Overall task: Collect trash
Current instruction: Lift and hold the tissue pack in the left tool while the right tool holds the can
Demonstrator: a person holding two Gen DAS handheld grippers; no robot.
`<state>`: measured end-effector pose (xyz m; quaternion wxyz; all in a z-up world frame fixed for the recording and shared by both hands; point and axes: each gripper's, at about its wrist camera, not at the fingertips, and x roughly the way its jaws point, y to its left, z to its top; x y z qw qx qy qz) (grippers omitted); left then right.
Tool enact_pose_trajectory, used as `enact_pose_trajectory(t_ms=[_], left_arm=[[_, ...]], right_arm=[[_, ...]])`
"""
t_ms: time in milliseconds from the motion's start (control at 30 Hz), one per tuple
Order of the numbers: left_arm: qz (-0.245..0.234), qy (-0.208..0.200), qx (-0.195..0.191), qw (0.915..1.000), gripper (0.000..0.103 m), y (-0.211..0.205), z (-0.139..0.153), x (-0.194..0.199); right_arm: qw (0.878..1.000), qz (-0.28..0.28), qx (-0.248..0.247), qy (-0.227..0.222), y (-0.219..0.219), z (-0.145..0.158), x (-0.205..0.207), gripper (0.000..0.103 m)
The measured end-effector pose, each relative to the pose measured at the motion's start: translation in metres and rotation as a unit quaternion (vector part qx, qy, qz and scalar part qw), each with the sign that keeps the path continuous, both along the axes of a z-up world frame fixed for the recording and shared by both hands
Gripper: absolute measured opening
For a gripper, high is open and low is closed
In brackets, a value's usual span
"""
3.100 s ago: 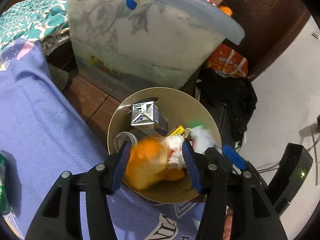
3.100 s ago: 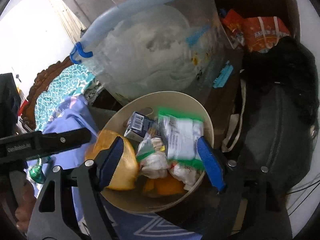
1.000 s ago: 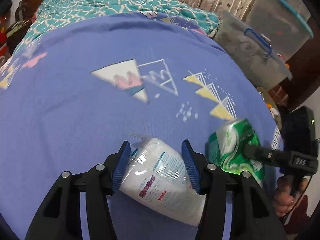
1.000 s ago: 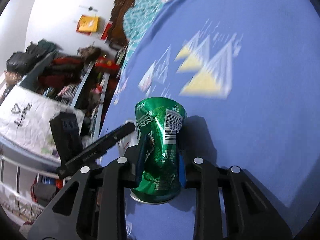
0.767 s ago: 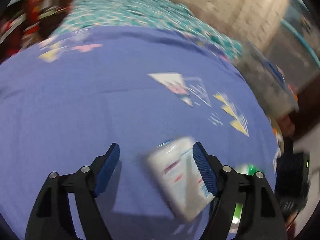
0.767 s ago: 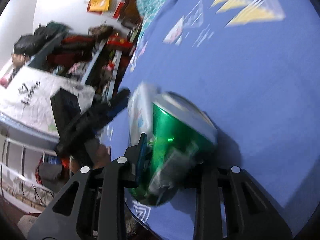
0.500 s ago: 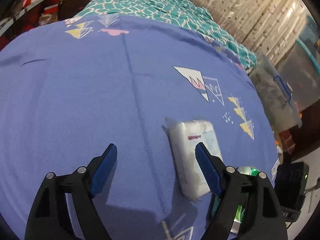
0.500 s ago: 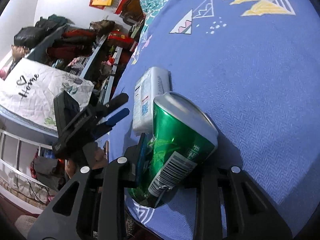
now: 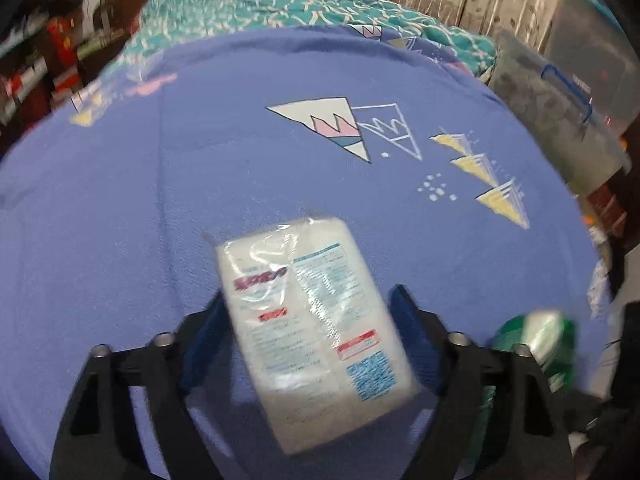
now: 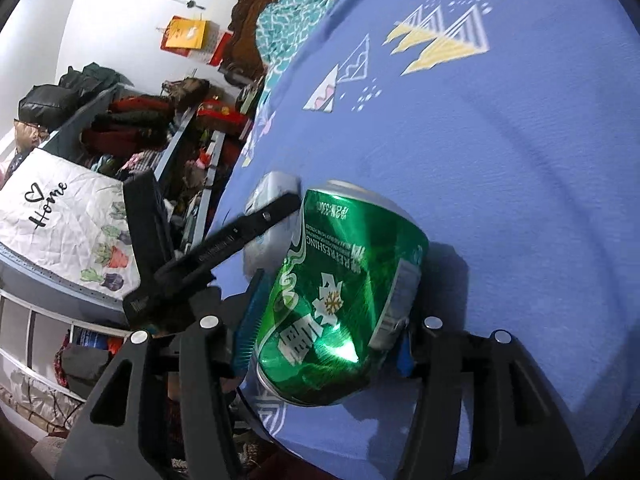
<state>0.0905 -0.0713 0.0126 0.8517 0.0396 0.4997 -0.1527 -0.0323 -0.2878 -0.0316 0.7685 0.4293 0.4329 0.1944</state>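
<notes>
A white plastic tissue pack (image 9: pixel 312 320) lies on the purple bedsheet (image 9: pixel 200 168). My left gripper (image 9: pixel 310 312) stands around it, jaws wide apart with a gap on the right side; it is open. My right gripper (image 10: pixel 324 320) is shut on a dented green drink can (image 10: pixel 340 304), held tilted just above the sheet. The can also shows blurred at the right of the left wrist view (image 9: pixel 536 344). The tissue pack (image 10: pixel 272 216) and the left gripper's finger (image 10: pixel 240 236) show behind the can in the right wrist view.
A teal patterned blanket (image 9: pixel 280 8) lies at the far end of the bed. Clear storage bins (image 9: pixel 560 100) stand at the far right. Cluttered shelves (image 10: pixel 152 128) and a white "Home" bag (image 10: pixel 60 224) stand beside the bed's left edge.
My left gripper opened and moved back onto the tissue pack, which now sits between its jaws. My right gripper keeps hold of the can, which has turned in its grip.
</notes>
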Motion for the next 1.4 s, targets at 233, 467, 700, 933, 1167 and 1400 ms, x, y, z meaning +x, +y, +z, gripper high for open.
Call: enact_pose_trajectory(t_ms=[233, 467, 700, 933, 1167, 1400], left_arm=[[-0.022, 0.0, -0.043, 0.9988, 0.064, 0.018, 0.009, -0.015], [-0.062, -0.005, -0.071, 0.9955, 0.065, 0.006, 0.021, -0.034], [-0.09, 0.009, -0.079, 0.9928, 0.065, -0.007, 0.018, -0.045], [-0.111, 0.028, -0.097, 0.9888, 0.065, -0.015, 0.014, -0.051], [-0.104, 0.039, -0.087, 0.99, 0.065, -0.014, 0.003, -0.048], [-0.108, 0.028, -0.082, 0.9904, 0.064, -0.018, 0.007, -0.049]], right_arm=[[0.999, -0.031, -0.026, -0.003, -0.015, 0.01, 0.006, 0.055], [0.992, -0.1, -0.078, -0.024, -0.033, 0.023, 0.002, 0.073], [0.993, -0.107, -0.053, -0.013, -0.057, 0.018, -0.014, 0.073], [0.995, -0.097, -0.026, -0.003, -0.061, 0.005, -0.02, 0.064], [0.998, -0.049, -0.022, -0.012, -0.039, 0.006, -0.013, 0.033], [0.998, -0.057, -0.013, -0.016, -0.047, 0.01, -0.017, 0.024]])
